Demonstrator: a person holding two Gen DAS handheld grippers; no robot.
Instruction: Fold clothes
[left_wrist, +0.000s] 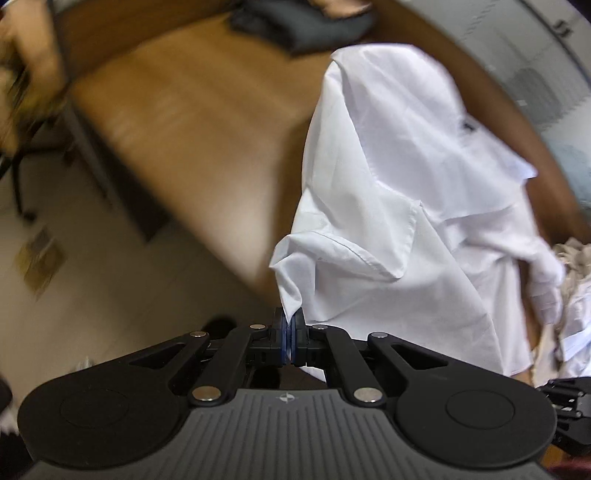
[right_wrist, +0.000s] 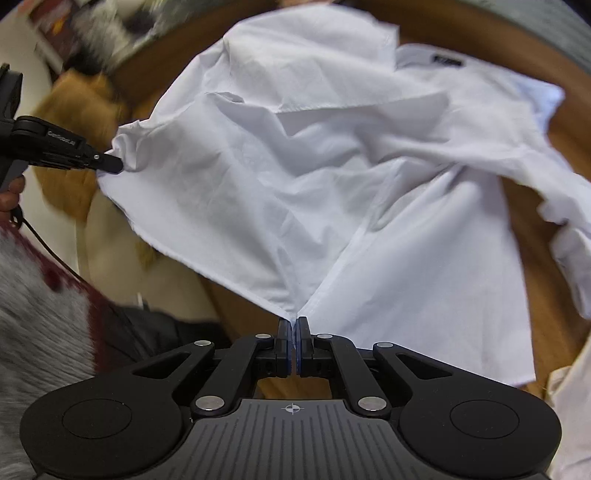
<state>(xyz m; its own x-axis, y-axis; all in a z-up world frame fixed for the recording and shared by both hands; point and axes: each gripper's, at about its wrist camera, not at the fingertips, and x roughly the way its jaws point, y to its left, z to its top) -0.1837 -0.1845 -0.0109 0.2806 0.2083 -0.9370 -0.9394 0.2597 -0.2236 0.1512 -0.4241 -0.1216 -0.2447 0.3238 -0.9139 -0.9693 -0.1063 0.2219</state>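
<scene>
From where I sit, the wooden table fills most of the left wrist view, its brown top smeared by motion and shining where light catches it. Below its near left edge I see pale floor, with a dark table leg and part of a black chair base at the far left. A dark grey cushion-like shape lies at the table's far end. To the far right runs a grey wall.
</scene>
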